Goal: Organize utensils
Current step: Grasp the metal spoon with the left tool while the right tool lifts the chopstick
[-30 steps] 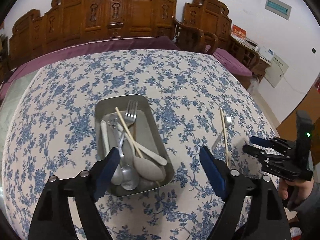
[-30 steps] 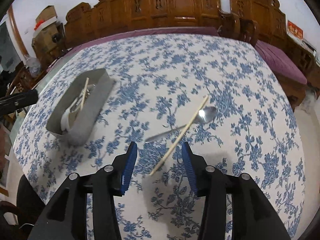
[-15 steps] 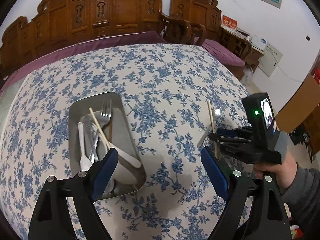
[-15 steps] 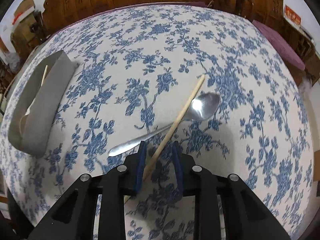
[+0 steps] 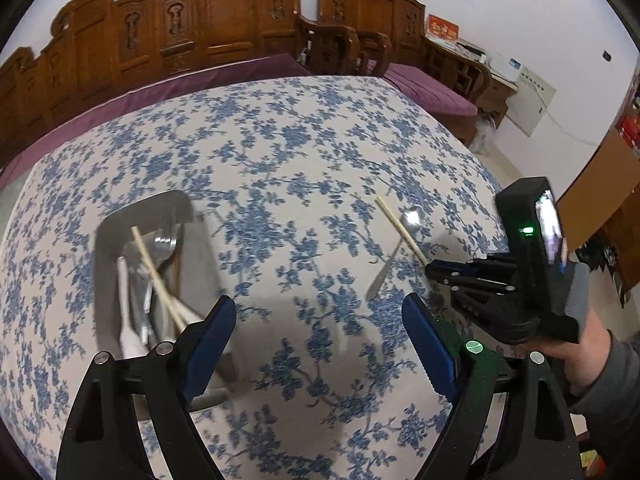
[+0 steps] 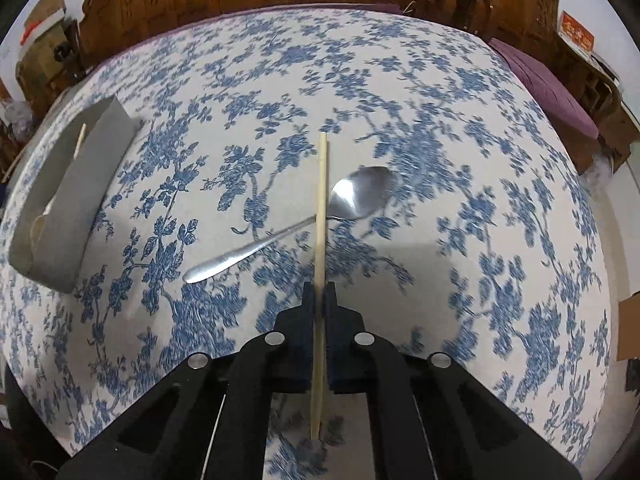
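Note:
My right gripper (image 6: 319, 290) is shut on a wooden chopstick (image 6: 321, 208), which runs forward between the fingers and crosses over a metal spoon (image 6: 320, 216) lying on the blue floral tablecloth. In the left wrist view the right gripper (image 5: 434, 270) holds the chopstick (image 5: 400, 229) by its near end, beside the spoon (image 5: 394, 254). My left gripper (image 5: 318, 338) is open and empty, above the cloth just right of a metal tray (image 5: 160, 210) that holds a chopstick, a fork, spoons and white utensils. The tray (image 6: 86, 184) shows at the left of the right wrist view.
The table (image 5: 280, 152) is wide and covered by the floral cloth. Carved wooden chairs (image 5: 224, 28) with purple cushions line the far side. A side table with papers stands at the far right by the wall.
My right gripper has closed on the chopstick, which now points straight ahead between the fingers. My left gripper has drifted right, so the tray sits further left in its view.

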The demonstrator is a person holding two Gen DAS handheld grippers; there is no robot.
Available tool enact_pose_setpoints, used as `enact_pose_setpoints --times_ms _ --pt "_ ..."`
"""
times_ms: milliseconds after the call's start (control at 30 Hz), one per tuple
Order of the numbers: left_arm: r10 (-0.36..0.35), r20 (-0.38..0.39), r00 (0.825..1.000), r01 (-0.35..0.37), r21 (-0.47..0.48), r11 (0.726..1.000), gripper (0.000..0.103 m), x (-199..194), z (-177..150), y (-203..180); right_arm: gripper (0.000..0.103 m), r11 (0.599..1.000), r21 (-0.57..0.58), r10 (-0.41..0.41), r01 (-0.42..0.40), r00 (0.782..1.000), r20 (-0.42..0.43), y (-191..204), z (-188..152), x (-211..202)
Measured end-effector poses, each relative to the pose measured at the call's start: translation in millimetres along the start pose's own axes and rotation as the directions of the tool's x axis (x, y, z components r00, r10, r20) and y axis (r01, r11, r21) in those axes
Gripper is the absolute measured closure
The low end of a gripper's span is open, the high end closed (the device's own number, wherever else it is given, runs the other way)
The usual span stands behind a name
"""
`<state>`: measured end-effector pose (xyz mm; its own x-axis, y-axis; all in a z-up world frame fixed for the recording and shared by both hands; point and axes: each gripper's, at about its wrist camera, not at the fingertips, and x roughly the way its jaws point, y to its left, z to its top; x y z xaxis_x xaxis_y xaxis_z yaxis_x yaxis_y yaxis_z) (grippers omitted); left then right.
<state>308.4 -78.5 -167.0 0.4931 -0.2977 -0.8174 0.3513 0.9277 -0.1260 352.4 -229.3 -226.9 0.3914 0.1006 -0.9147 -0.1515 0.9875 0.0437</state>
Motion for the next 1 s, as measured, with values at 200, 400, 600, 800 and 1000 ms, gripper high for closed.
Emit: enact_pose_setpoints --times_ms 200,400,600,800,1000 --pt "-0.043 -0.027 0.999 0.044 0.040 0.998 0.022 28 8 -23 0.097 0.999 0.028 0.034 -0.036 0.998 0.054 -23 -15 -27" --pt "-0.064 -0.063 0.996 0.070 0.093 0.993 0.024 65 20 -50 0.097 0.999 0.038 0.036 -0.038 0.997 0.072 -47 -32 -46" --pt "-0.060 -0.110 0.992 0.076 0.147 0.986 0.032 99 32 -74 0.097 0.998 0.042 0.043 -0.046 0.996 0.077 -63 -42 -51" --pt "-0.034 -0.157 0.987 0.066 0.204 0.977 0.042 126 40 -89 0.097 0.997 0.044 0.052 -0.056 0.996 0.077 -69 -49 -50" --pt "-0.003 -0.189 0.982 0.048 0.237 0.970 0.053 144 45 -96 0.097 0.996 0.054 0.062 -0.066 0.995 0.076 -74 -53 -47"
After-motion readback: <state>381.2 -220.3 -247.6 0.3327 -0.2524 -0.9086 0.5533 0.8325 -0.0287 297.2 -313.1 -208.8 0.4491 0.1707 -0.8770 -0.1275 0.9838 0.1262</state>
